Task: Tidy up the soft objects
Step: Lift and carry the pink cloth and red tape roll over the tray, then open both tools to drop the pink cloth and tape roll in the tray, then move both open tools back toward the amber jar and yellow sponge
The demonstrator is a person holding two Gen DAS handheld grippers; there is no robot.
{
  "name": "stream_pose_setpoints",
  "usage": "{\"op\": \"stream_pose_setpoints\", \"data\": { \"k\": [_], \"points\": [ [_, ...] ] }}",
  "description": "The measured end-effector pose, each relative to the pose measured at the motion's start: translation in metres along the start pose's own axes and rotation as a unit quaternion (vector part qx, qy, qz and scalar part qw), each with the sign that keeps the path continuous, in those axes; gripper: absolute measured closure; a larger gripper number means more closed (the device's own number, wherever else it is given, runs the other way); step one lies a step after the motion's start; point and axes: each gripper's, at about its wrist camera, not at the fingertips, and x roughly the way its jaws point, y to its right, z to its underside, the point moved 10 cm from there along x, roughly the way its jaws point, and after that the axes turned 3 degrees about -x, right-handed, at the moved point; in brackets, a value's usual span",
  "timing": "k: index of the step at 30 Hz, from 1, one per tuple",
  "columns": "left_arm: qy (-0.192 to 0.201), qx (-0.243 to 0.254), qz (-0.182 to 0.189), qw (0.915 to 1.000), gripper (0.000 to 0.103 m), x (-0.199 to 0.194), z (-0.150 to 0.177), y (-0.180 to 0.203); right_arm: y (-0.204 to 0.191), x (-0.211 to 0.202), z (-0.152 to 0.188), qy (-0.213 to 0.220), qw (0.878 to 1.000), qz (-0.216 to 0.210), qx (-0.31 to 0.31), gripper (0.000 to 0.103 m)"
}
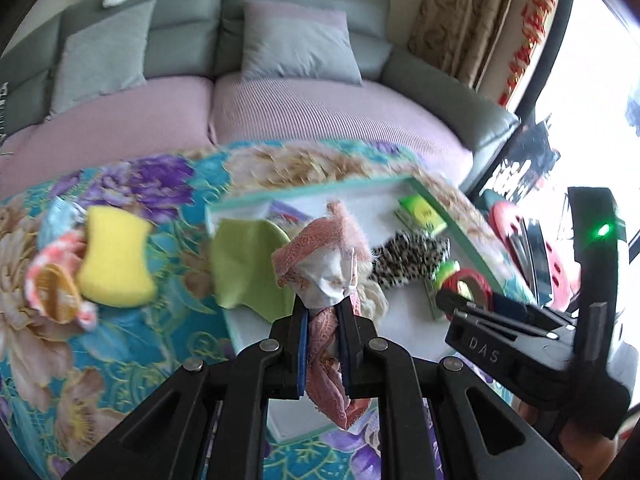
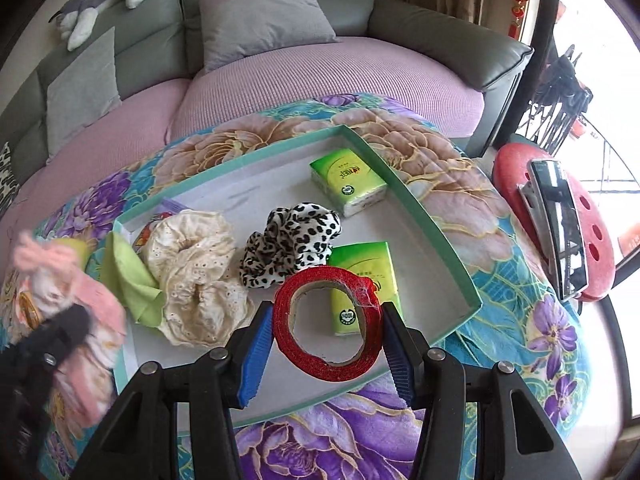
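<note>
My left gripper [image 1: 323, 308] is shut on a pink knitted cloth with a white middle [image 1: 320, 248]. It holds the cloth up over the near left end of a shallow white tray with a teal rim [image 1: 372, 204]. In the right wrist view that gripper [image 2: 76, 320] and cloth [image 2: 92, 300] are a blur at the left. My right gripper [image 2: 326, 320] is shut on a red glitter tape roll [image 2: 360, 360] above the tray's [image 2: 256, 188] near edge. The tape [image 1: 476, 284] and right gripper [image 1: 444, 300] also show in the left wrist view.
In the tray lie a cream scrunchie [image 2: 196, 272], a leopard scrunchie [image 2: 292, 240], a green cloth [image 2: 128, 272] and two green tissue packs [image 2: 348, 184]. A yellow sponge [image 1: 116, 256] and an orange-pink scrunchie [image 1: 56, 280] sit left on the floral cover. A red stool [image 2: 516, 172] stands right, with a sofa behind.
</note>
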Motion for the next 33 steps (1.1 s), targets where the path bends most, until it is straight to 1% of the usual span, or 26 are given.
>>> {"op": "stream_pose_setpoints", "data": {
  "k": [5, 9, 10, 11, 12, 13, 14, 16, 18, 21, 22, 23, 25, 30, 33],
  "points": [
    [-0.034, -0.006, -0.007, 0.9994, 0.09, 0.021, 0.014, -0.002, -0.004, 0.005, 0.001, -0.004, 1.0, -0.006, -0.003, 0.047],
    [-0.052, -0.016, -0.017, 0.9983, 0.089, 0.029, 0.021, -0.009, -0.007, 0.007, 0.001, -0.007, 1.0, -0.008, -0.006, 0.047],
    [-0.053, -0.017, -0.019, 0.9983, 0.085, 0.029, 0.021, -0.01, -0.007, 0.008, 0.002, -0.009, 1.0, -0.008, -0.007, 0.047],
    [-0.053, -0.018, -0.021, 0.9982, 0.074, 0.027, 0.021, -0.011, -0.008, 0.009, 0.002, -0.011, 1.0, -0.009, -0.008, 0.047],
    [-0.052, -0.017, -0.023, 0.9983, 0.067, 0.027, 0.02, -0.013, -0.009, 0.009, 0.003, -0.012, 1.0, -0.009, -0.01, 0.046],
    [-0.047, -0.017, -0.027, 0.9984, 0.054, 0.024, 0.018, -0.014, -0.009, 0.009, 0.002, -0.012, 1.0, -0.009, -0.01, 0.045],
    [-0.043, -0.017, -0.03, 0.9985, 0.049, 0.021, 0.017, -0.015, -0.009, 0.009, 0.002, -0.012, 1.0, -0.008, -0.009, 0.045],
    [-0.033, -0.017, -0.032, 0.9988, 0.047, 0.014, 0.013, -0.017, -0.008, 0.009, 0.001, -0.011, 1.0, -0.007, -0.009, 0.041],
    [-0.028, -0.02, -0.034, 0.9988, 0.044, 0.009, 0.009, -0.018, -0.007, 0.007, -0.001, -0.007, 1.0, -0.005, -0.007, 0.04],
    [-0.014, -0.022, -0.043, 0.9987, 0.042, 0.0, 0.003, -0.024, -0.005, 0.004, -0.004, 0.002, 1.0, -0.002, -0.005, 0.036],
    [-0.007, -0.025, -0.044, 0.9987, 0.039, -0.005, 0.0, -0.026, -0.005, 0.003, -0.005, 0.005, 1.0, -0.001, -0.005, 0.036],
    [-0.003, -0.027, -0.045, 0.9986, 0.035, -0.008, -0.001, -0.027, -0.006, 0.002, -0.006, 0.008, 1.0, -0.001, -0.005, 0.035],
    [0.006, -0.029, -0.049, 0.9984, 0.031, -0.012, -0.004, -0.032, -0.006, 0.0, -0.007, 0.012, 1.0, 0.0, -0.006, 0.035],
    [0.019, -0.036, -0.062, 0.9972, 0.03, -0.019, -0.009, -0.041, -0.008, -0.002, -0.009, 0.018, 1.0, -0.001, -0.006, 0.035],
    [0.023, -0.04, -0.067, 0.9967, 0.023, -0.02, -0.01, -0.045, -0.007, -0.001, -0.008, 0.015, 1.0, 0.0, -0.004, 0.035]
  ]
}}
